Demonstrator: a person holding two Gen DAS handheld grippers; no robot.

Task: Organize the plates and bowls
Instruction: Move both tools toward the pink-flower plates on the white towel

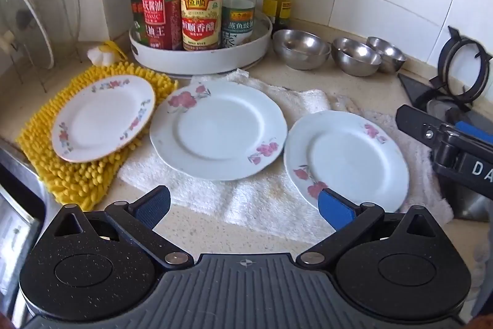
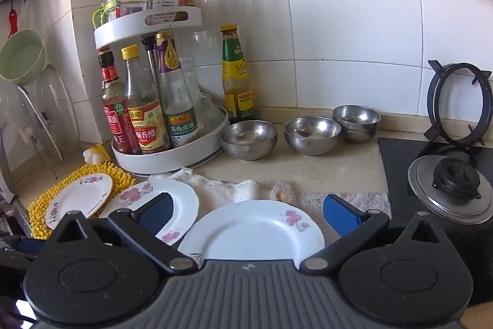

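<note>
Jaws spread wide on both the left gripper point(image 1: 245, 207) and right gripper point(image 2: 248, 213), each empty above three white floral plates point(image 1: 217, 130); three steel bowls point(image 2: 312, 134) behind.

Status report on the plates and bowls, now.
Left gripper open, empty. Right gripper open, over the right plate. Three plates flat, unstacked; middle plate, small plate on yellow mat. Three steel bowls behind, separate. Nothing blocking.

Soft, even daylight fills both views, brightest on the white wall tiles point(image 2: 339, 20) beyond the grippers. Shadows are faint. Fisheye bending curves the tile lines; corners darken and edges blur slightly.
</note>
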